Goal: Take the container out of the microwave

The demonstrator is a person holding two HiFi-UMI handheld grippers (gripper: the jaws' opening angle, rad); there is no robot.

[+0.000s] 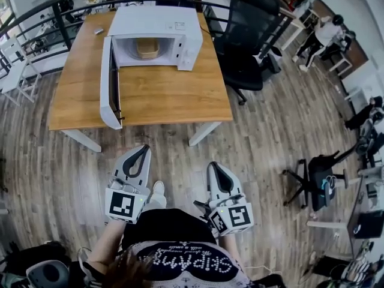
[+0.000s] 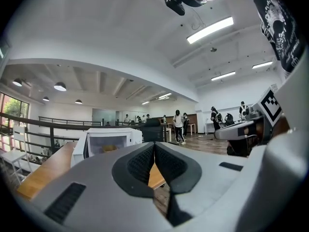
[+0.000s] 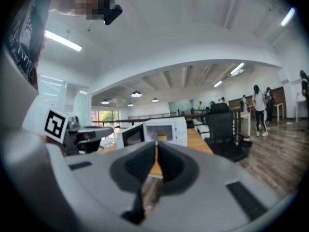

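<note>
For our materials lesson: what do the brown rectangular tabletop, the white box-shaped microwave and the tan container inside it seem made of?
Brown tabletop: wood or wood-look laminate, matt; grain streaks show.
White microwave: likely painted metal, smooth, evenly white.
Tan container: perhaps card or plastic; too small to tell.

Microwave (image 1: 157, 21) sits on table's (image 1: 174, 95) far side (door (image 1: 107, 83) swung out left), container (image 1: 147, 48) inside it; chair (image 1: 246, 47) stands right of table.

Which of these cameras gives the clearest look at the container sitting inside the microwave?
The head view: it looks down into the open microwave, where the tan container sits plain in the cavity. Both gripper views show it only as a small, distant tan patch inside the microwave, fainter in the left one.
</note>
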